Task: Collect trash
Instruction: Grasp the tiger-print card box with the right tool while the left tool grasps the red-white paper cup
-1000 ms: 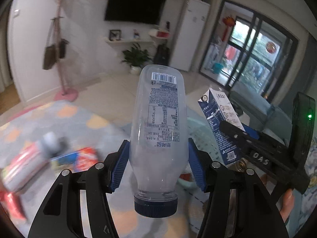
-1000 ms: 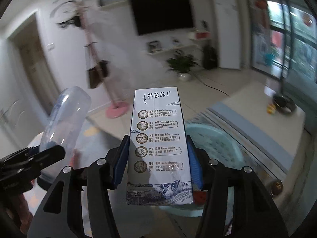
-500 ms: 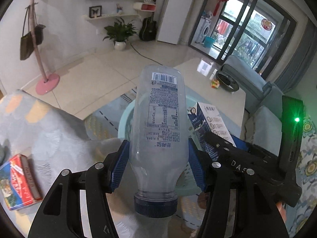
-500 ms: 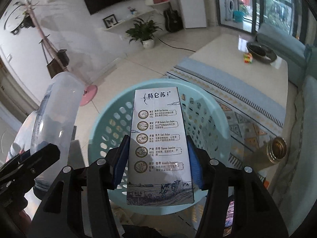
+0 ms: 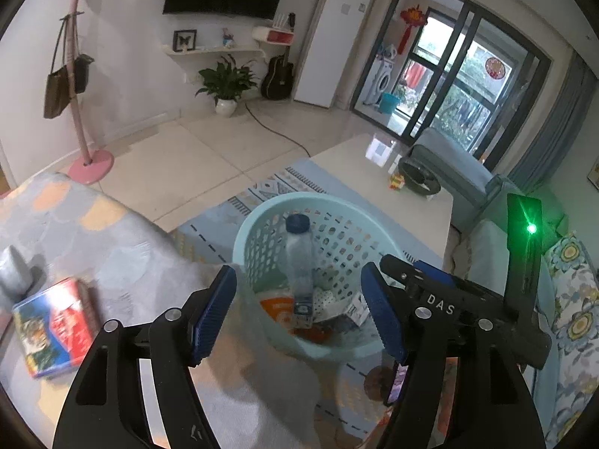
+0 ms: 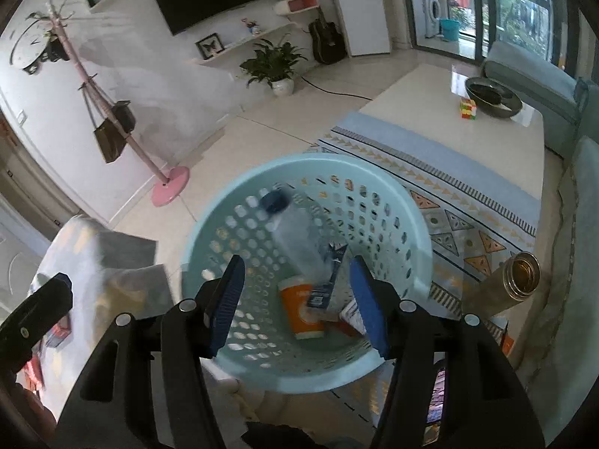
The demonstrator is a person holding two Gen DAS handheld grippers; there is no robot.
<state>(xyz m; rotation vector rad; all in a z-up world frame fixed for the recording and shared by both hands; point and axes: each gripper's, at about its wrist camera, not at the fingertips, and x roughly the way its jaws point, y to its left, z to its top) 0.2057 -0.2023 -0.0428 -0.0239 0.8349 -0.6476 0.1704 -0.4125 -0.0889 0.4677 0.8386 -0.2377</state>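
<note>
Both grippers are held over the light-blue perforated basket (image 6: 310,379) on the rug. Left gripper (image 5: 299,314): jaws are opening, nothing is between the pads. Right gripper (image 6: 295,299): jaws are opening too, nothing gripped.

The clear plastic bottle (image 5: 299,262) with a dark blue cap is seen inside the basket, cap up, leaning on the wall; in the right wrist view it is blurred (image 6: 295,239). The blue-and-white milk carton (image 6: 329,280) is also in the basket, tilted, beside an orange paper cup (image 6: 301,310) and other wrappers.

Trash left outside: a red-and-blue flat box (image 5: 56,325) lies on the patterned cloth surface (image 5: 93,232) to the left, well apart from the basket. Whether that surface is a bed or a sofa cannot be told.

Handling, as judged:
- The box is likely light, thin cardboard, stiff enough on its edges but crushable on the broad faces. It is best pinched across the short side, near the middle, with the jaws lowered over an edge.
- The cloth beneath is soft, so it may be caught along with the box.
- The bottle looks empty, light, smooth and springy.
</note>
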